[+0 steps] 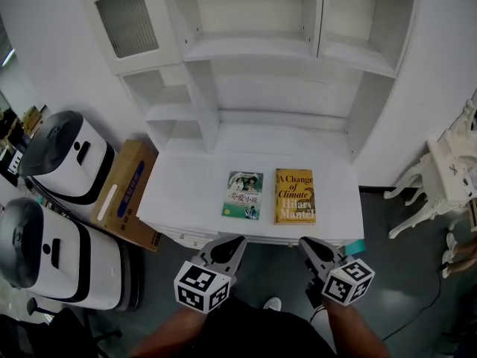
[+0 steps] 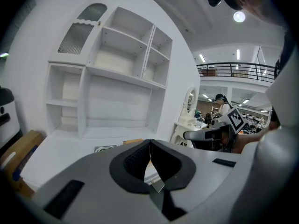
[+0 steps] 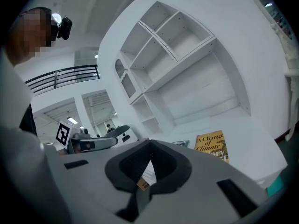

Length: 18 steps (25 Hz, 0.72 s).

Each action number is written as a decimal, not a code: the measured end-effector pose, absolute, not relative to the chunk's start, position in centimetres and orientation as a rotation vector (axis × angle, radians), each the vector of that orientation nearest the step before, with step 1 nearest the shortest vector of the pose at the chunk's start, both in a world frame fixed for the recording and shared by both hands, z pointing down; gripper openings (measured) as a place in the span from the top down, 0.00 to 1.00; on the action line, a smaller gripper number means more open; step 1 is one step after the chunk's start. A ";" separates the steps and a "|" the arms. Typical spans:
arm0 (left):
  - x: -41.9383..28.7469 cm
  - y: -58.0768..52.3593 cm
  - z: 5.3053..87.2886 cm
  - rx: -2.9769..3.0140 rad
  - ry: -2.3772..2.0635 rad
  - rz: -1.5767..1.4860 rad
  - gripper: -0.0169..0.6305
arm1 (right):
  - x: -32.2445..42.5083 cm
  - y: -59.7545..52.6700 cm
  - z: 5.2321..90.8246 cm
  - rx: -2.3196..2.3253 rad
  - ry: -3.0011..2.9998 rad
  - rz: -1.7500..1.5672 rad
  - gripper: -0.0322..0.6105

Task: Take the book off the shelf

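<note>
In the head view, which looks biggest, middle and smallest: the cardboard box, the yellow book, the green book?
1. the cardboard box, clearly the largest
2. the yellow book
3. the green book
The two books look nearly alike; the yellow one seems only slightly bigger.

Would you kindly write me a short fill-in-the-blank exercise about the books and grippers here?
In the head view, the yellow book lies to the ____ of the green book. The yellow book's title reads A Change of ____. The left gripper and the right gripper both have jaws that are ____.
Missing words: right; Climate; shut.
</note>
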<state>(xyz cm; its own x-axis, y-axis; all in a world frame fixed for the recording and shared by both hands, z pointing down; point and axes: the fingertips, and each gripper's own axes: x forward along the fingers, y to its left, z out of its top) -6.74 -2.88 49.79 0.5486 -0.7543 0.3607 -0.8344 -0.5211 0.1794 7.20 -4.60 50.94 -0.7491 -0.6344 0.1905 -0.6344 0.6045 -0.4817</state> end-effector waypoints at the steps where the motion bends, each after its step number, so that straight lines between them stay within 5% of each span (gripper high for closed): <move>1: -6.4 -2.6 49.4 2.469 -1.309 0.340 0.96 | 7.4 -4.4 50.7 1.113 -2.817 0.831 0.91; 18: -6.7 -0.4 47.9 2.544 -1.210 0.307 0.96 | 5.1 -1.7 48.3 1.241 -2.780 0.664 0.91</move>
